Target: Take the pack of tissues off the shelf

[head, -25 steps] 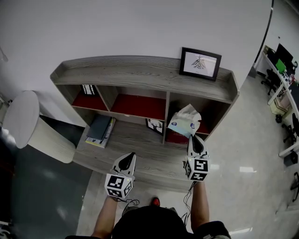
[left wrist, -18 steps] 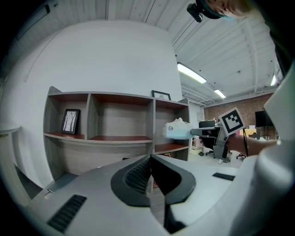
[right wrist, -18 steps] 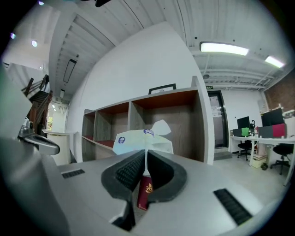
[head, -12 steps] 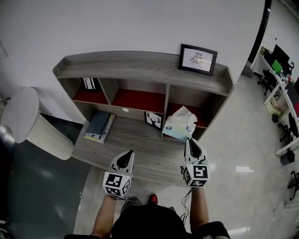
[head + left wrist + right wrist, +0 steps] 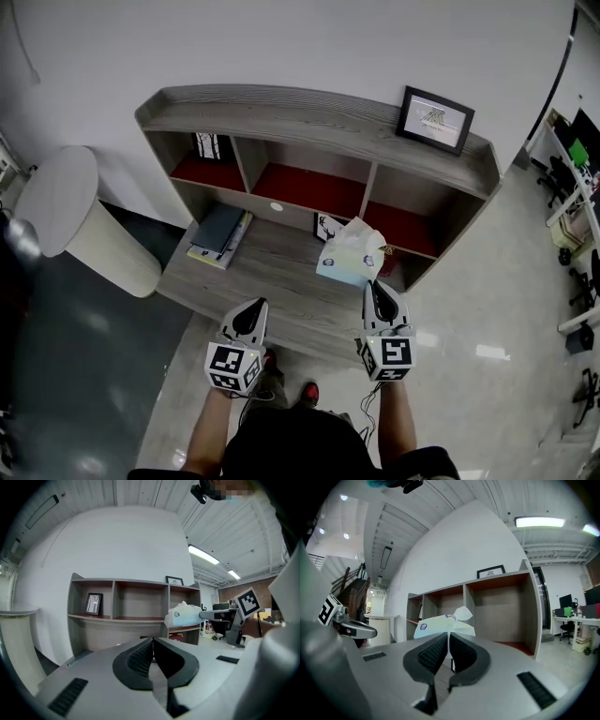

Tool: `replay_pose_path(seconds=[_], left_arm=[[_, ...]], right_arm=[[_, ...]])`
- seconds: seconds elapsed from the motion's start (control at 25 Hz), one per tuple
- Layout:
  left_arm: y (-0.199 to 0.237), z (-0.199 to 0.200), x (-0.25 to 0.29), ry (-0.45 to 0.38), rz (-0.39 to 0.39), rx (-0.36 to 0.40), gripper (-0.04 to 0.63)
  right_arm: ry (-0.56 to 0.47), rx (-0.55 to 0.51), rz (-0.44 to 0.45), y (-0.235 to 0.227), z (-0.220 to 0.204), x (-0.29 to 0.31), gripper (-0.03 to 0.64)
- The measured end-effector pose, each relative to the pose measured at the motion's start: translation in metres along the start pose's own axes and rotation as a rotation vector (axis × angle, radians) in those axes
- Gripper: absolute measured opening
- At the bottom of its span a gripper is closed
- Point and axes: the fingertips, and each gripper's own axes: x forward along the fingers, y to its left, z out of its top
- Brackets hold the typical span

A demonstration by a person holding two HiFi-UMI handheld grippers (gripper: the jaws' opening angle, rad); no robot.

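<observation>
The pack of tissues (image 5: 350,255), pale blue and white with a tissue sticking up, hangs in the air in front of the grey wooden shelf unit (image 5: 309,117), clear of its compartments. My right gripper (image 5: 372,284) is shut on the pack's near edge; in the right gripper view the pack (image 5: 440,623) sits just past the closed jaws. From the left gripper view, the pack (image 5: 183,615) shows at the right, held out by the other gripper. My left gripper (image 5: 253,309) is shut and holds nothing, low over the shelf's lower ledge.
A framed picture (image 5: 435,119) stands on top of the shelf. Books (image 5: 218,234) lie on the lower ledge at the left; a small picture card (image 5: 327,227) stands by the middle divider. A white round table (image 5: 66,211) is at the left. Desks and chairs (image 5: 579,169) lie far right.
The tissue pack has come out of the right-hand compartment toward me and to the left, carried by my right gripper. The view has shifted back; the left gripper stays about where it was.
</observation>
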Motion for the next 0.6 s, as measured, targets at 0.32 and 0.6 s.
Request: replay_pose_path(seconds=[0.32,0.6], left_arm=[[0.049,-0.003,-0.018,-0.007,0.113,-0.028,0.008],[0.100,-0.012,-0.037,0.002,0.221,-0.062,0.008]], right_arm=[[0.020,0.004,0.136,0.053,-0.011,0.045,0.037],[0.044,0.004,0.244,0.102,-0.020,0.086,0.037]])
